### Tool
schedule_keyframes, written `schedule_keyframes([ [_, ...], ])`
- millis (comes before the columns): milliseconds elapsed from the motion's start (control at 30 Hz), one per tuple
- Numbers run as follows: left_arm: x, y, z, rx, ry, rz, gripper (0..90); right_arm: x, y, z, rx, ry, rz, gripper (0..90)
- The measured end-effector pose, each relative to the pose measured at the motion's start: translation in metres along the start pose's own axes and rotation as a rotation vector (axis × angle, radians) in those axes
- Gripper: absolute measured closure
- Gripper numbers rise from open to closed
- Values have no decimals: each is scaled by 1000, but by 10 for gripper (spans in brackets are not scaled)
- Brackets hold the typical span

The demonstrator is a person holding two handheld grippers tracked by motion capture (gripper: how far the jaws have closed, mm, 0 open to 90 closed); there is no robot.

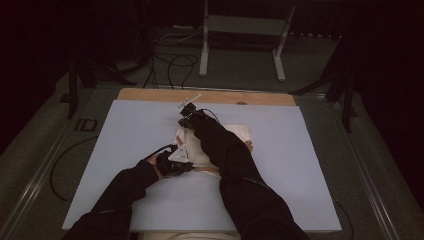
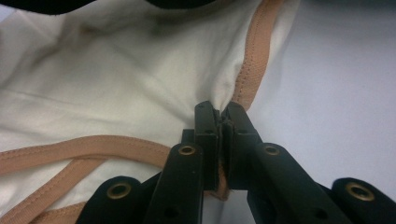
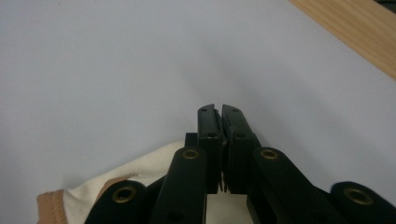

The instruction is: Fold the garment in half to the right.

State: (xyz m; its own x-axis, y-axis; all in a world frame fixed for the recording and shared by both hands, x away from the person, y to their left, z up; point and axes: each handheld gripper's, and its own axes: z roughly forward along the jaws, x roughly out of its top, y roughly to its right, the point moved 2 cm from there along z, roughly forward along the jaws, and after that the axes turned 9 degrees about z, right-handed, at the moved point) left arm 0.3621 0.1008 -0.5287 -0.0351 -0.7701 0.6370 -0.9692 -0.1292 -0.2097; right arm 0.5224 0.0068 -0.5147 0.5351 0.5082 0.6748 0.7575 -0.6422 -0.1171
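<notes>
A white garment point(image 1: 235, 137) with tan trim lies in the middle of the pale blue mat point(image 1: 125, 145). My left gripper point(image 1: 176, 162) sits at the garment's near left edge. In the left gripper view, the left gripper point(image 2: 223, 112) is shut on the tan trim point(image 2: 250, 70), with white cloth point(image 2: 116, 93) spread behind it. My right gripper point(image 1: 188, 119) is at the garment's far left corner. In the right gripper view, the right gripper point(image 3: 219, 109) has its jaws together, tips over bare mat. The garment's edge point(image 3: 140, 170) runs under them, and white cloth shows low in the slit.
A wooden board point(image 1: 150, 95) edges the mat at the back, also seen as the wooden board point(image 3: 355, 32). A metal stand point(image 1: 240, 30) and loose cables point(image 1: 170, 65) lie on the floor beyond. The person's dark sleeves point(image 1: 240, 175) cross the near half of the mat.
</notes>
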Motion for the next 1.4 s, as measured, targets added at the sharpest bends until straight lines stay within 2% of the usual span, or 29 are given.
schedule_keyframes([
  [333,2,1,-1,-4,-7,2,864,-2,2,-14,10,25,20,878],
  [367,2,1,-2,-5,-12,10,863,-2,4,-17,8,24,1,878],
  [400,3,2,-2,-2,-17,17,864,-2,3,-18,7,24,18,878],
  [500,4,2,-2,-2,-30,27,863,-2,5,-25,9,34,14,878],
  [633,6,2,-3,-1,-29,15,863,-2,7,-32,10,46,39,878],
  [900,13,2,-5,-3,-49,42,863,-4,11,-44,7,65,48,878],
  [1000,15,2,-5,-11,-70,59,863,-5,12,-49,9,70,43,878],
  [1400,28,-1,-8,-21,-93,95,862,-6,16,-66,-2,91,50,878],
])
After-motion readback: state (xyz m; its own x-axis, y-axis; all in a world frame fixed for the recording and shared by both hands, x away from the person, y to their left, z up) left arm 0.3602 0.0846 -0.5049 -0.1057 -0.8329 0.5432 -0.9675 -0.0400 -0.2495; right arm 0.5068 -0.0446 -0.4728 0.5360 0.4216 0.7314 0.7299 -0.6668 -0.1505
